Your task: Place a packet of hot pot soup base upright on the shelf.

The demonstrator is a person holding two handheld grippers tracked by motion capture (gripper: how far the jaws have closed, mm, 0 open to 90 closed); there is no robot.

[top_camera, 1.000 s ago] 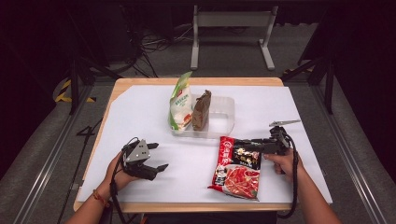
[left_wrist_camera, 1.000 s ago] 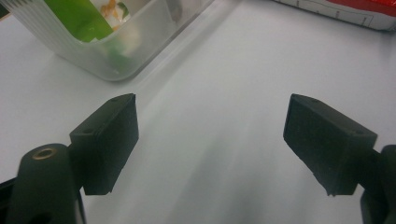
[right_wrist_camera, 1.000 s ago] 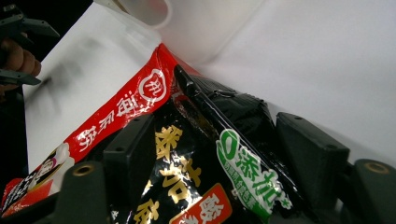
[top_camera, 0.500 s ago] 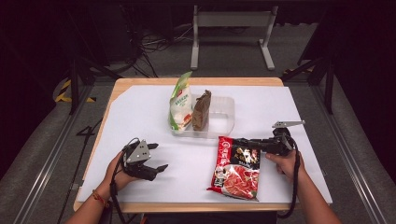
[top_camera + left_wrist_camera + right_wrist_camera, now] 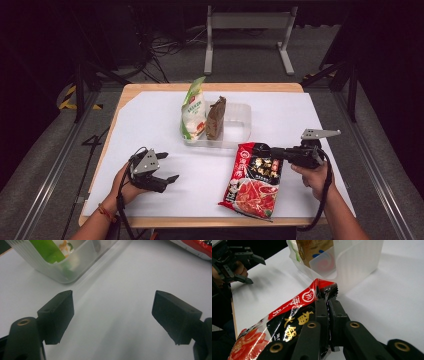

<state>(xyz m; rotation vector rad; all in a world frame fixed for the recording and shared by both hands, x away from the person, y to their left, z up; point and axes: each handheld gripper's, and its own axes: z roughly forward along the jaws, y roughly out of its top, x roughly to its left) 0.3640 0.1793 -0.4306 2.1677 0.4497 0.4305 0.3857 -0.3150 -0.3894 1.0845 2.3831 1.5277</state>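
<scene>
Right tongs (image 5: 261, 149) just clamped red packet (image 5: 255, 180), lifting.

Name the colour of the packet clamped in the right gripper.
Red and black packet, clearest in the right gripper view.

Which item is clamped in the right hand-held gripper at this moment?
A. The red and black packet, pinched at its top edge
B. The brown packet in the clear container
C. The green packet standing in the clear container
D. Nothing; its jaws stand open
A: the right gripper view shows the right hand-held gripper with its jaws pressed together on the top edge of the red and black packet, in front of the clear container.
</scene>
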